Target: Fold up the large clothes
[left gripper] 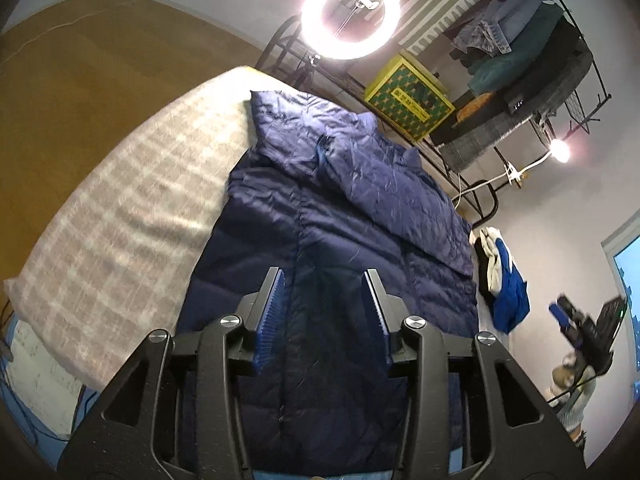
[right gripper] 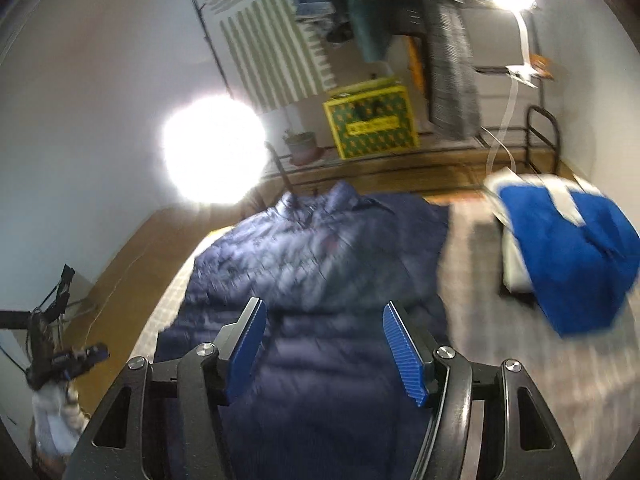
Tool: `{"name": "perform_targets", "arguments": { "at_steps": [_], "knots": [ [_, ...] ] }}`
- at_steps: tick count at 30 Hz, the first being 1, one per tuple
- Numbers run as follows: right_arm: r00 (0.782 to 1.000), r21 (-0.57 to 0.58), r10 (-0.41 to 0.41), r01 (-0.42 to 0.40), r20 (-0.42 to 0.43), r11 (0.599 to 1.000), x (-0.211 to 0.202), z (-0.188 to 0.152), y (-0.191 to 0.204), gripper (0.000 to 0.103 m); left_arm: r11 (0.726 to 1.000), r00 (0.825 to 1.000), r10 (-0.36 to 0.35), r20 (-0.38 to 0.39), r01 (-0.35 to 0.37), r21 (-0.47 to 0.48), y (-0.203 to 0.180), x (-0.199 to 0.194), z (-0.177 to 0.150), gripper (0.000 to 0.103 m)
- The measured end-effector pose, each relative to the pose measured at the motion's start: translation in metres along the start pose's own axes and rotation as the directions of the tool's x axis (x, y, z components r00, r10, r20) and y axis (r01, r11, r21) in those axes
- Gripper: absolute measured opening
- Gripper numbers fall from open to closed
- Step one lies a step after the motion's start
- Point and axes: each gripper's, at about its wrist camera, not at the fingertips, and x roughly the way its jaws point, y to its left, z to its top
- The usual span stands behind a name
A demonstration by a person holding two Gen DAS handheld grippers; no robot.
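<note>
A navy quilted puffer jacket (left gripper: 320, 216) lies spread on a bed with a grey checked cover (left gripper: 132, 208), collar at the far end, one sleeve folded across its chest. My left gripper (left gripper: 325, 284) is open and empty, held above the jacket's lower middle. In the right wrist view the same jacket (right gripper: 320, 256) lies below my right gripper (right gripper: 324, 320), which is open and empty over its lower half. The right gripper also shows far right in the left wrist view (left gripper: 576, 320). The left gripper shows at the left edge of the right wrist view (right gripper: 64, 360).
A folded blue and white garment (right gripper: 568, 248) lies on the bed to the jacket's right. A ring light (left gripper: 350, 14) stands beyond the bed's far end. A yellow and green box (left gripper: 408, 96) and a rack with hanging clothes (left gripper: 520, 40) stand behind. Wooden floor (left gripper: 80, 72) lies left.
</note>
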Motion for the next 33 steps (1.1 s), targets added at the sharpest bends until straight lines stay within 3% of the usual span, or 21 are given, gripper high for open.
{"name": "perform_targets", "arguments": {
  "at_steps": [7, 9, 14, 19, 23, 27, 33],
  "knots": [
    [0.999, 0.115, -0.004, 0.009, -0.042, 0.993, -0.066, -0.081, -0.06, 0.067, 0.999, 0.998, 0.004, -0.07, -0.007, -0.032, 0.043, -0.017, -0.042, 0.049],
    [0.999, 0.134, -0.004, 0.011, -0.054, 0.991, -0.075, -0.1, -0.07, 0.067, 0.999, 0.996, 0.02, -0.085, -0.022, -0.033, 0.055, -0.022, -0.059, 0.053],
    [0.998, 0.174, 0.018, -0.007, -0.062, 0.985, -0.094, -0.145, -0.091, 0.068, 0.995, 0.991, 0.007, -0.133, -0.021, -0.099, 0.087, -0.028, -0.099, 0.054],
    [0.997, 0.196, 0.073, -0.077, 0.032, 0.978, -0.139, -0.158, -0.097, 0.068, 0.99, 0.991, 0.0, -0.133, -0.019, -0.143, 0.103, -0.039, -0.123, 0.054],
    [0.998, 0.127, 0.031, -0.038, 0.052, 0.991, -0.163, -0.157, -0.088, 0.071, 0.987, 0.989, -0.008, -0.151, -0.016, -0.159, 0.106, -0.031, -0.131, 0.057],
    [1.0, 0.114, 0.025, -0.026, 0.013, 0.993, -0.158, -0.167, -0.086, 0.071, 0.988, 0.979, -0.003, -0.205, -0.029, -0.151, 0.103, -0.01, -0.136, 0.058],
    [0.99, 0.156, 0.055, -0.034, -0.13, 0.987, -0.108, -0.196, -0.082, 0.071, 0.983, 0.972, -0.023, -0.236, -0.021, -0.183, 0.105, 0.007, -0.138, 0.058]
  ]
}}
